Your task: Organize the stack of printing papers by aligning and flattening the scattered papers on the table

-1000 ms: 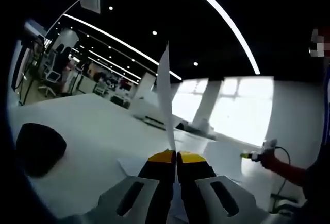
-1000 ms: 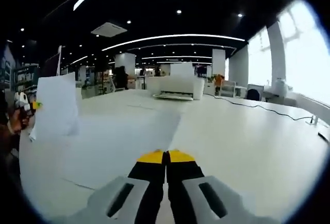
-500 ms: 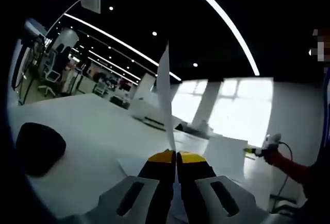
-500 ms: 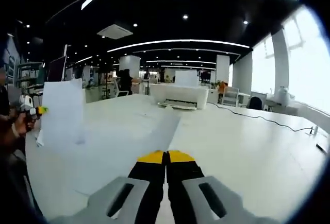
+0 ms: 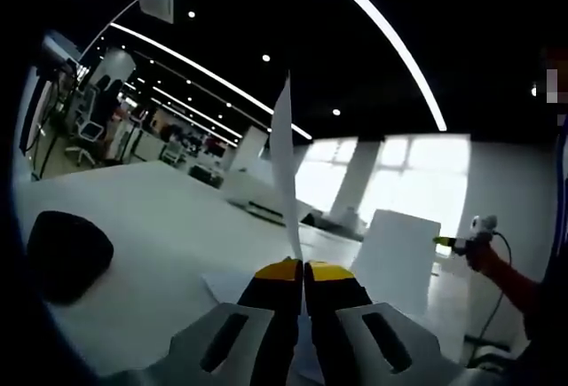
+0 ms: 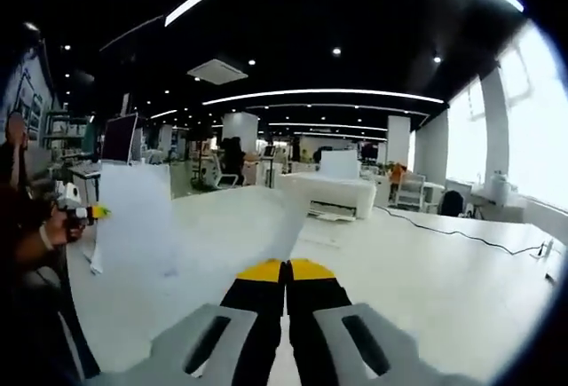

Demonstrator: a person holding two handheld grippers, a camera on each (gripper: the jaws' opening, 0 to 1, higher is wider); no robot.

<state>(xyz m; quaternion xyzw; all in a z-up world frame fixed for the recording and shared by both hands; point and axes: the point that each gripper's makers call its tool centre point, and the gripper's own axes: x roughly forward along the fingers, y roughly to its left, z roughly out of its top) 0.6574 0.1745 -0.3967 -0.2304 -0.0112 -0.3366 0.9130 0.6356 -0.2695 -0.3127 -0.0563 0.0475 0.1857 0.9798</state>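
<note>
Left gripper (image 5: 303, 270): its 2 yellow-tipped jaws are pressing together on 1 sheet (image 5: 282, 169), which is standing edge-on and rising straight up from the tips in the left gripper view. In the right gripper view this gripper (image 6: 96, 213) is showing at the left, with the sheet (image 6: 133, 217) hanging broadside beside it.
Right gripper (image 6: 286, 270): its 2 jaws are closing on another sheet (image 6: 286, 226), which is running forward from the tips, seen near edge-on. In the left gripper view this gripper (image 5: 454, 242) is showing at the right, and its sheet (image 5: 395, 260) is standing upright over the table.
Papers: 2 sheets are being held up, 1 per gripper; more white paper (image 5: 229, 285) is lying flat on the table just under the left jaws, and I cannot count it.
Table (image 6: 417, 297): a wide white top is stretching away, with 1 dark rounded thing (image 5: 67, 255) sitting at its left in the left gripper view.
Far end: 1 white printer (image 6: 330, 193) is sitting on the table, and 1 dark cable (image 6: 461, 237) is trailing across the top to its right.
Room: a large office with a black ceiling, long light strips and spot lamps; bright windows (image 6: 524, 129) are glowing along 1 side, and chairs and desks are standing beyond.
</note>
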